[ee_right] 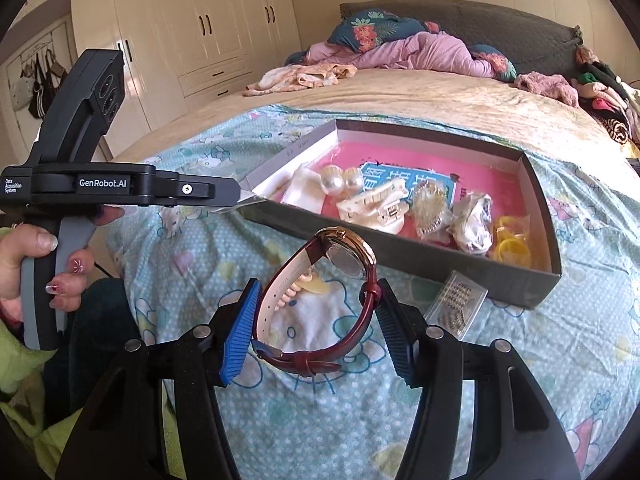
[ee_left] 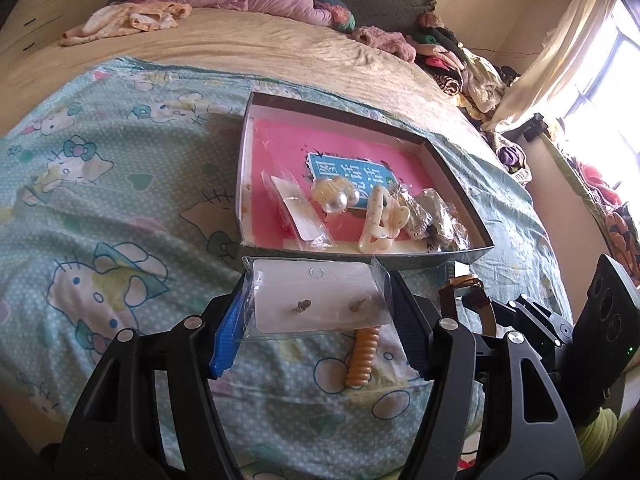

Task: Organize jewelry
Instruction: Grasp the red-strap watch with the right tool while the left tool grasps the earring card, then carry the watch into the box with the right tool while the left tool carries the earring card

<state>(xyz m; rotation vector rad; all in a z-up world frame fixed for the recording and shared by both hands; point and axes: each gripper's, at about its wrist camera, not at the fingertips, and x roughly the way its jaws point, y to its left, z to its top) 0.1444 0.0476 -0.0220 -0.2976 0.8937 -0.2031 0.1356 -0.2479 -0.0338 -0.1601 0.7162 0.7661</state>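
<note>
A lived-in home bedroom, in daylight.

A bed (ee_right: 400, 92) is filling the room, wearing a cartoon-cat sheet (ee_right: 520, 380) over a tan cover, with a pink quilt (ee_right: 420, 52) bunching against the grey headboard (ee_right: 460, 12). Cream wardrobes (ee_right: 192, 28) are lining the wall, bags (ee_right: 40, 80) are hanging beside them, clothes (ee_left: 460, 60) are piling along the bed's edge, and sun is coming through a curtained window (ee_left: 592, 72).

Hair clip (ee_right: 370, 210) lies in box (ee_right: 400, 258) on bedspread (ee_right: 520, 360).

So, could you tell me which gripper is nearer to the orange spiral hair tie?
Left. The left gripper hangs right above the orange spiral hair tie; the right gripper holds off to its side.
</note>
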